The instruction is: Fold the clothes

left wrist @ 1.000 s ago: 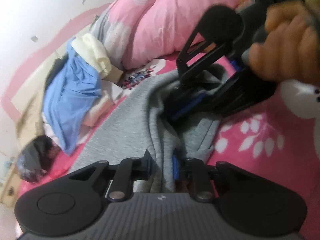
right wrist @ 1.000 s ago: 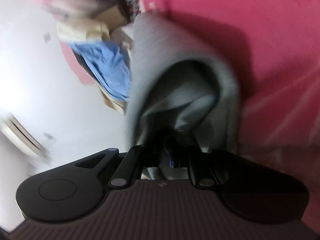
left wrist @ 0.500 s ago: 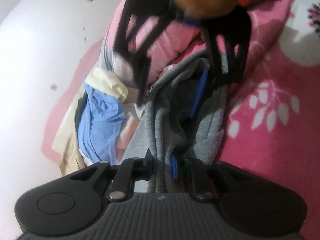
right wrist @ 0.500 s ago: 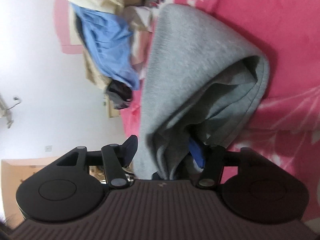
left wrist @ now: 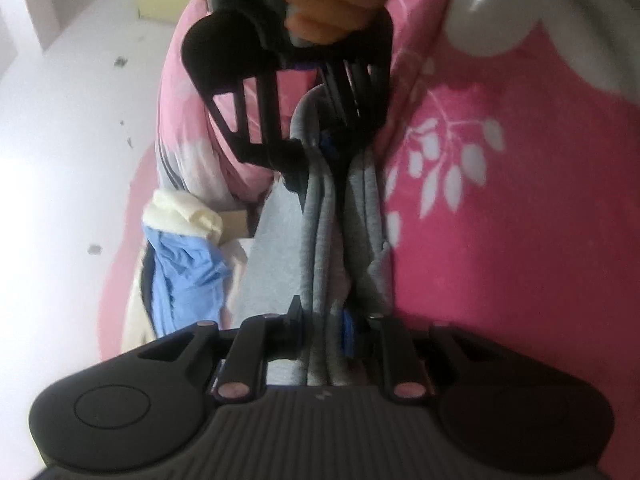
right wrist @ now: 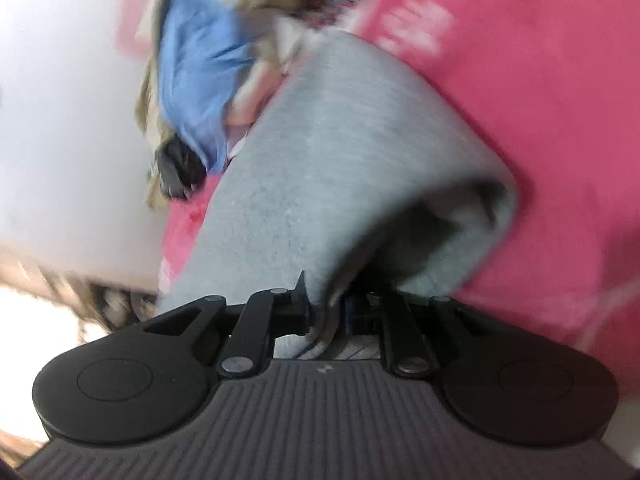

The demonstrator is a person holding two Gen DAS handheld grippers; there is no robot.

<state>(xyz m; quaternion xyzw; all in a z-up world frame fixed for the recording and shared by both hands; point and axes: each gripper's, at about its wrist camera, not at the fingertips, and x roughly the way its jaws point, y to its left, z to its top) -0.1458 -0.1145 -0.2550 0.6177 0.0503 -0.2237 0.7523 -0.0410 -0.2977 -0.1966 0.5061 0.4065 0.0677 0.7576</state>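
Note:
A grey sweatshirt-type garment [left wrist: 280, 248] lies folded lengthwise on the pink floral blanket [left wrist: 500, 240], stretched between both grippers. My left gripper [left wrist: 320, 320] pinches several grey layers at the near end, its jaws easing open slightly with the cloth still between the pads. At the far end in the left wrist view, a hand [left wrist: 332, 0] holds my right gripper [left wrist: 320, 148] on the garment's edge. In the blurred right wrist view, the right gripper [right wrist: 326, 308] is closing on a folded edge of the grey garment [right wrist: 340, 140], which arches away from it.
A blue garment [left wrist: 184, 272] and cream cloth [left wrist: 180, 212] are piled left of the grey one, by the white wall [left wrist: 60, 160]. A pink quilt [left wrist: 192, 120] bulges behind. The right wrist view shows the blue garment [right wrist: 192, 60] and a dark bundle [right wrist: 176, 172].
The right gripper opened half a second ago and has closed again on the grey edge. Both views have rolled. The garment now runs straighter and narrower between the two grippers.

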